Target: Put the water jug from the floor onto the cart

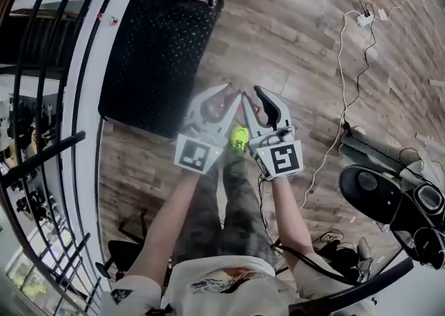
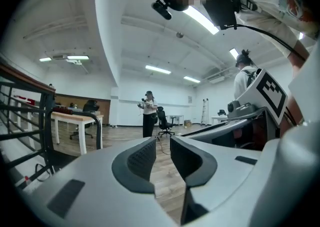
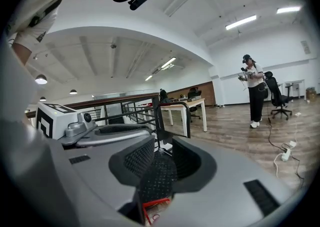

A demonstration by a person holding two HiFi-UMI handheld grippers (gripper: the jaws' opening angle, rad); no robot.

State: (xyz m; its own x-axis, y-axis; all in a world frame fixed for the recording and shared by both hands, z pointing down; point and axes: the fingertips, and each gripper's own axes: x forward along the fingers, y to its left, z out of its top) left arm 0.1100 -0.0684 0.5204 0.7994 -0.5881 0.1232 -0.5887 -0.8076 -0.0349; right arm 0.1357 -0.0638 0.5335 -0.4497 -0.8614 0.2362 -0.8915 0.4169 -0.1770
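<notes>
The cart [image 1: 158,50] has a black diamond-plate deck and stands on the wood floor at the upper left of the head view, its handle at the far end. No water jug shows in any view. My left gripper [image 1: 224,92] and right gripper [image 1: 252,93] are held side by side in front of me, just right of the cart's near corner. In the left gripper view the left gripper [image 2: 162,143] stands a little open over bare floor, nothing between its pads. The right gripper [image 3: 162,146] is likewise slightly open and empty, with the cart deck [image 3: 159,173] beyond its jaws.
A black railing [image 1: 49,147] runs along the left. Cables and a power strip [image 1: 365,19] lie on the floor at the right, and black chair parts [image 1: 389,196] sit at the lower right. Another person [image 3: 255,96] stands far across the room near tables [image 2: 75,121].
</notes>
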